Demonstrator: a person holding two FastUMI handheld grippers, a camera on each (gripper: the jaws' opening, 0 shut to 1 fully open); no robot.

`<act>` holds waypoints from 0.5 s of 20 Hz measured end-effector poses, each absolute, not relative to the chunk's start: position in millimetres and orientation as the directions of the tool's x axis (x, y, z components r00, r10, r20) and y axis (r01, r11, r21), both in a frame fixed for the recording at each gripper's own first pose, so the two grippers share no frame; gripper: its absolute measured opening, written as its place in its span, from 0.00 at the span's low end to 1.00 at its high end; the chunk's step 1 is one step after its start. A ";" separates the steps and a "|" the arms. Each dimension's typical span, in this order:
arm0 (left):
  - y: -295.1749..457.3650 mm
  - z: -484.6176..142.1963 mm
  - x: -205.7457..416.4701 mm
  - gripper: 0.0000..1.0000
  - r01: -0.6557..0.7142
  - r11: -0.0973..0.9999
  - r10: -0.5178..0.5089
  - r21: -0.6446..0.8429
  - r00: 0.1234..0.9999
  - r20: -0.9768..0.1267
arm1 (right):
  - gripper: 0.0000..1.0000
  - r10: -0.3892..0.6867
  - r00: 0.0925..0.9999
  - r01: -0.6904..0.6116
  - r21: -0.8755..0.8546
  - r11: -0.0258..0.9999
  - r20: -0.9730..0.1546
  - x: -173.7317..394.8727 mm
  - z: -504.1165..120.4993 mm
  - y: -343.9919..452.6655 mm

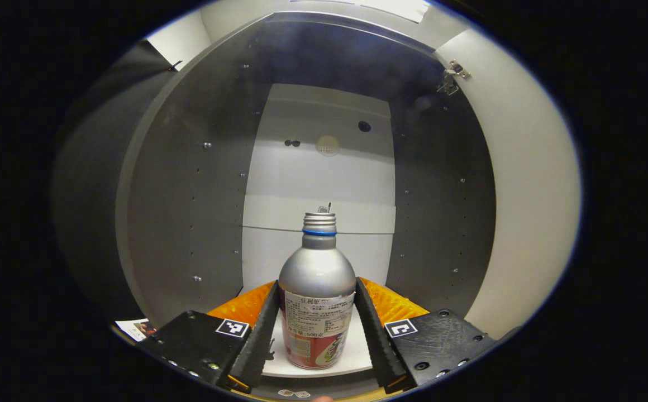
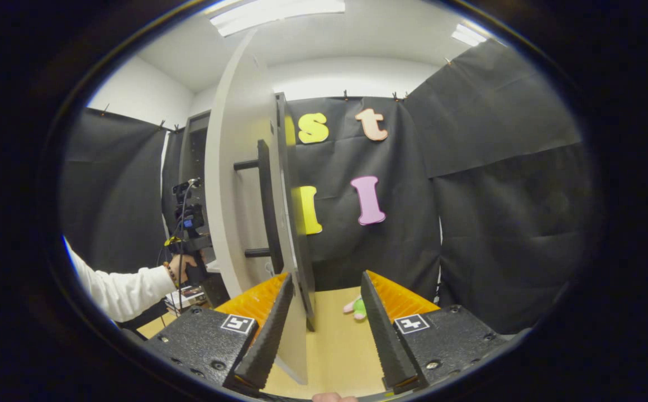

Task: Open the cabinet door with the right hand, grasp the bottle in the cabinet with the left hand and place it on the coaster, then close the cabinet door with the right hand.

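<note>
- Left gripper (image 1: 317,335): level, pointing straight ahead; fingers spread, one to each side of the bottle (image 1: 317,301), close alongside it; firm contact cannot be confirmed.
- Same left gripper, seen far off in the right gripper view (image 2: 190,223): upright, held from below by a hand (image 2: 180,263) with a bead bracelet at the wrist; white sleeve (image 2: 123,290), forearm reaching forward.
- Right gripper (image 2: 324,335): level, fingers apart; the edge of the cabinet door (image 2: 240,195) stands between them, beside the left-hand finger (image 2: 265,335); other finger clear.
</note>
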State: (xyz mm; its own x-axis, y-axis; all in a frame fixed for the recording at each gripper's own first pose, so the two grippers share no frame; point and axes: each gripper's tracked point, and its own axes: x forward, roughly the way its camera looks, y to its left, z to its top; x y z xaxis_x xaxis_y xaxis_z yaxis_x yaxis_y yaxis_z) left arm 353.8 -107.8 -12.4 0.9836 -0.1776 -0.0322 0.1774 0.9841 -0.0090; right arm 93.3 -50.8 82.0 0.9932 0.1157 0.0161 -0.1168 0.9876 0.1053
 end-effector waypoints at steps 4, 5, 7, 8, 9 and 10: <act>-103.6 6.4 326.4 0.73 0.217 0.976 -0.217 -0.033 0.976 0.003 | 0.77 0.137 0.990 -0.139 0.105 0.985 0.024 95.1 84.3 -43.6; -100.4 11.1 319.6 0.73 0.222 0.975 -0.222 -0.034 0.975 0.010 | 0.77 0.144 0.989 -0.146 0.105 0.984 0.027 95.5 84.4 -40.6; -96.2 15.6 299.0 0.73 0.238 0.971 -0.238 -0.035 0.971 0.016 | 0.77 0.157 0.987 -0.159 0.102 0.982 0.027 94.5 84.1 -35.8; -93.4 16.6 286.2 0.73 0.246 0.969 -0.245 -0.036 0.969 0.019 | 0.77 0.162 0.987 -0.163 0.099 0.982 0.026 94.9 84.5 -33.9; -89.8 16.2 273.5 0.73 0.252 0.967 -0.252 -0.032 0.968 0.022 | 0.77 0.165 0.986 -0.167 0.093 0.982 0.025 95.9 85.0 -32.0; -85.6 13.1 260.5 0.73 0.257 0.966 -0.256 -0.024 0.966 0.023 | 0.77 0.168 0.985 -0.170 0.088 0.982 0.026 95.1 85.5 -31.0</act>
State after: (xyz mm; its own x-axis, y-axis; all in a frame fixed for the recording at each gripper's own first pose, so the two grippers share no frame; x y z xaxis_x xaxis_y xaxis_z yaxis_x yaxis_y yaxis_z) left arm 260.5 -85.6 13.1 0.9664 -0.2560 0.0230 0.2566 0.9662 -0.0241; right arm 95.1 -31.0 85.5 0.9854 0.1682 0.0256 -0.1698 0.9816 0.0877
